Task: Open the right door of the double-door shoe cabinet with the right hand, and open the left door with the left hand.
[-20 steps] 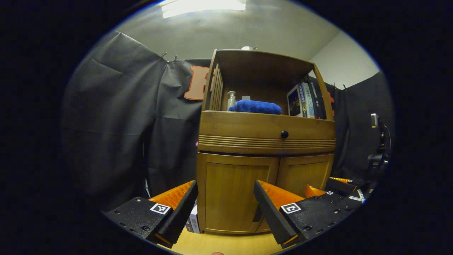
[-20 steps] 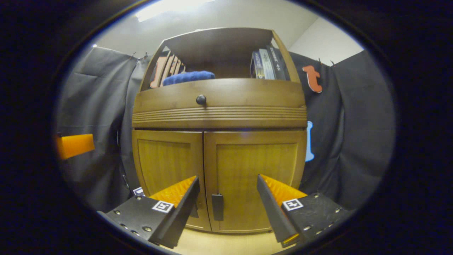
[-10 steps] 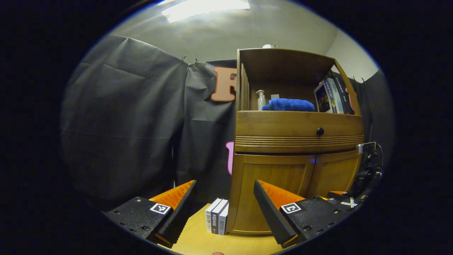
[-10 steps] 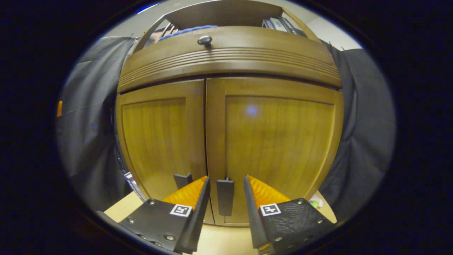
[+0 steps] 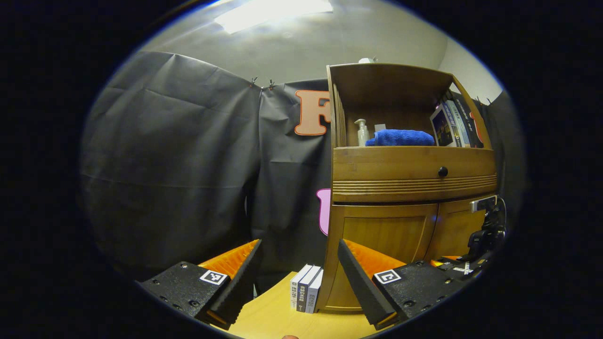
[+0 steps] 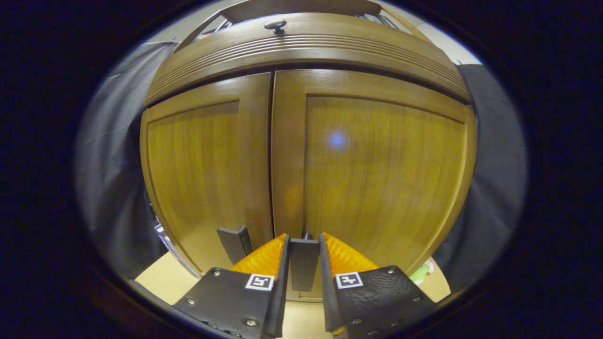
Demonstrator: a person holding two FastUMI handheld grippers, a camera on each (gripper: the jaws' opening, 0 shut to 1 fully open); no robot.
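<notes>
The wooden shoe cabinet (image 6: 301, 47) has both lower doors closed. In the right gripper view, my right gripper (image 6: 304, 239) is shut on the dark vertical handle (image 6: 304, 263) of the right door (image 6: 377, 174), one finger on each side. The left door (image 6: 198, 174) carries its own handle (image 6: 234, 244) just left of my fingers. In the left gripper view, my left gripper (image 5: 299, 244) is open and holds nothing, well short of the cabinet (image 5: 410, 162), which stands to the right. Its left door (image 5: 381, 240) is partly behind my finger. The right gripper (image 5: 459, 268) appears low at the cabinet's front.
The cabinet stands on a light wooden table (image 5: 273, 320). A few books (image 5: 306, 294) stand upright against its left side. Its open shelf holds a blue towel (image 5: 400, 138), a pump bottle (image 5: 362, 132) and books (image 5: 452, 125). A drawer knob (image 5: 443, 171) sits below.
My right gripper came in close to the doors and its fingers closed onto the right door's handle. My left gripper swung left, so the cabinet slid to the right of its view.
</notes>
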